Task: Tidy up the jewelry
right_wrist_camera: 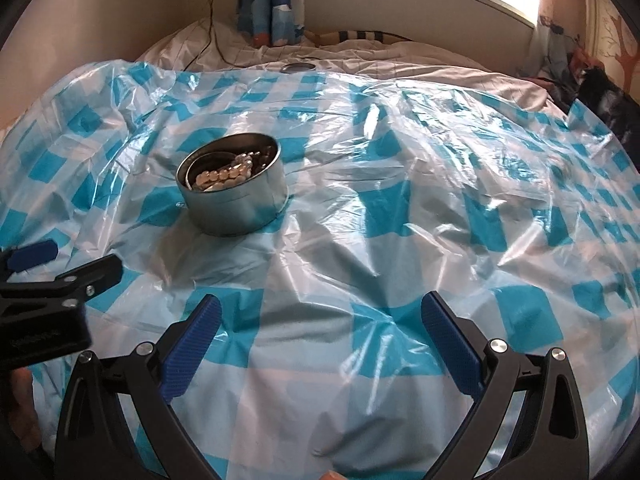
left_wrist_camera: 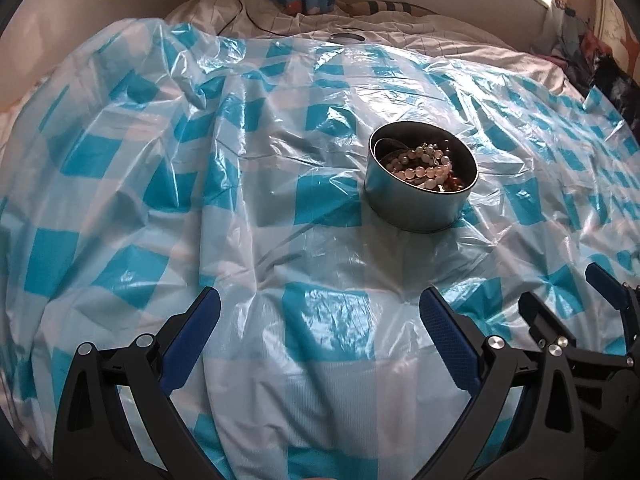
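Observation:
A round metal tin [left_wrist_camera: 418, 204] stands on the blue-and-white checked plastic sheet [left_wrist_camera: 256, 184], filled with pearl bead strands [left_wrist_camera: 426, 166] and other jewelry. The right wrist view has the same tin [right_wrist_camera: 236, 208] at centre left, with the beads [right_wrist_camera: 222, 178] inside. My left gripper [left_wrist_camera: 320, 304] is open and holds nothing, near and left of the tin. My right gripper [right_wrist_camera: 320, 308] is open too, with nothing between its fingers, near and right of the tin. The left view catches the right gripper [left_wrist_camera: 564, 292] at lower right; the right view catches the left gripper [right_wrist_camera: 66, 262] at left.
The sheet [right_wrist_camera: 400, 220] covers a bed with a white quilt [left_wrist_camera: 440, 36]. A flat round lid [left_wrist_camera: 347, 37] lies at the sheet's far edge. A cable [right_wrist_camera: 212, 24] hangs at the back by a curtain [right_wrist_camera: 268, 4]. Dark clutter [right_wrist_camera: 604, 96] sits at far right.

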### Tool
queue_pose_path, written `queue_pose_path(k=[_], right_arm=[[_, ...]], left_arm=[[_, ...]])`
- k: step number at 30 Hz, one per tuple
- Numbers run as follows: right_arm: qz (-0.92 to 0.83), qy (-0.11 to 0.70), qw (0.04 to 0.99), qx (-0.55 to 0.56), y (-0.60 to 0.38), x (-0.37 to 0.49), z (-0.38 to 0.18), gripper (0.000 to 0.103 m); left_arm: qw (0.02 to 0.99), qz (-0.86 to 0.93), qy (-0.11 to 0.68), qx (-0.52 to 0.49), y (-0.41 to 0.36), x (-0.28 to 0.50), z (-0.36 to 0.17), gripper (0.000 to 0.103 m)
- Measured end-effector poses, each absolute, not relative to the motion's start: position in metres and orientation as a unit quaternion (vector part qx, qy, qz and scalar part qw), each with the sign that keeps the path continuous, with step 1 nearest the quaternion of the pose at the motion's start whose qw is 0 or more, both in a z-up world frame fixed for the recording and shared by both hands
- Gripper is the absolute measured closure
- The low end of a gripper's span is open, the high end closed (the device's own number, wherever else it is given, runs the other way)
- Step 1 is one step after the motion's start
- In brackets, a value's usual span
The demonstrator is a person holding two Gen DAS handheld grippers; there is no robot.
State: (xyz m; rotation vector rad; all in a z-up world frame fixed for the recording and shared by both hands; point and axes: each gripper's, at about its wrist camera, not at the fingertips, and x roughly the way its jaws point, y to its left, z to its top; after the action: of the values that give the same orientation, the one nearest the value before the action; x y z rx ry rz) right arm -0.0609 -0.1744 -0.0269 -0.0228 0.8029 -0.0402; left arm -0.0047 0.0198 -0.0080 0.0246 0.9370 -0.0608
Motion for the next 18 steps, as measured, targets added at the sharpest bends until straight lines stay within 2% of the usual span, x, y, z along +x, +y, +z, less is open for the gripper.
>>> queue_pose_path(k=[18], right_arm=[[-0.036,0.395,0.918,0.019,-0.187,-0.081,-0.018,0.007]], left_arm=[[0.896,-0.048,0.44,0.037,0.012,-0.032,-0.002,0.007]])
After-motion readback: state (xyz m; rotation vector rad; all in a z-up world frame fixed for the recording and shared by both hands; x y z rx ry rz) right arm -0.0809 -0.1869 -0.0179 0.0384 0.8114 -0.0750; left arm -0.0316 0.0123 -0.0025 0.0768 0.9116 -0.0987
